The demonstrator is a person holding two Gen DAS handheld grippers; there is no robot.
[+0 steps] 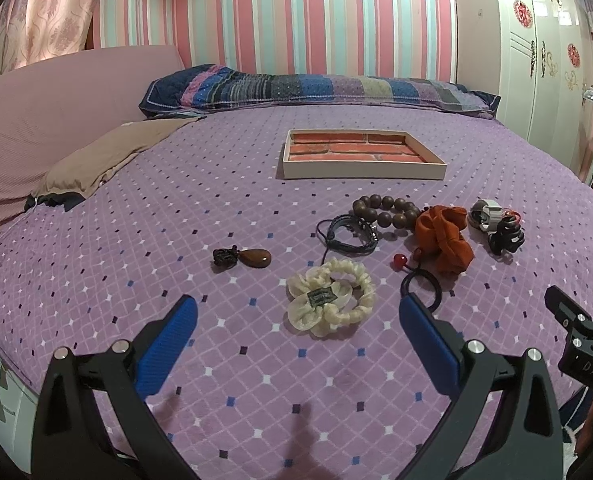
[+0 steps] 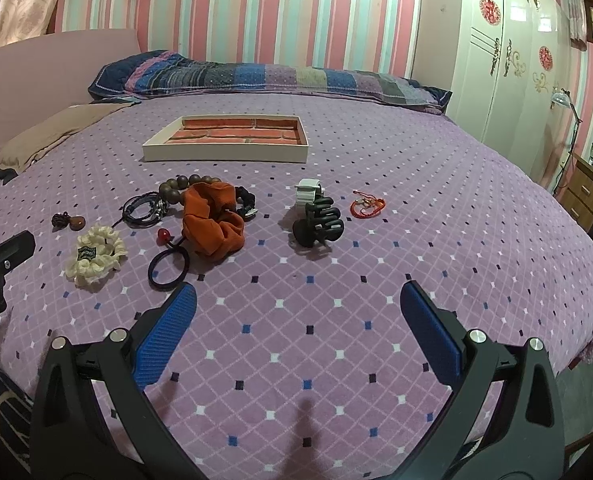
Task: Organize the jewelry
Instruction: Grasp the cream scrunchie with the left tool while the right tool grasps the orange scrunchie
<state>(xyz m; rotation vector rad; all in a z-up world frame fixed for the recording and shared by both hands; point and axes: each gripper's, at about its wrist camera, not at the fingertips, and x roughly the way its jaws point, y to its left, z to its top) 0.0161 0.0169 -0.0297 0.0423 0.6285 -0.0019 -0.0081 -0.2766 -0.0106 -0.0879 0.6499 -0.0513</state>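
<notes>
A shallow white box (image 1: 362, 171) (image 2: 224, 153) with a brick-pattern floor lies empty on the purple bedspread. In front of it lie a brown bead bracelet (image 1: 386, 210), a black cord bracelet (image 1: 350, 234), an orange scrunchie (image 1: 446, 242) (image 2: 214, 222), a brown pendant (image 1: 256, 258), a cream scrunchie (image 1: 330, 302) (image 2: 94, 258), a black hair tie with red beads (image 1: 420, 286) (image 2: 168, 266), a black claw clip (image 2: 318, 222), a white clip (image 2: 308, 194) and a red string bracelet (image 2: 368, 204). My left gripper (image 1: 298, 314) stands open just short of the cream scrunchie. My right gripper (image 2: 298, 300) is open over bare bedspread.
A striped pillow (image 1: 320, 88) lies along the far edge of the bed (image 1: 136, 208). A tan cloth (image 1: 108, 156) sits at the left by a pink headboard. A white wardrobe (image 2: 508, 60) and a wooden desk (image 2: 588, 192) stand to the right.
</notes>
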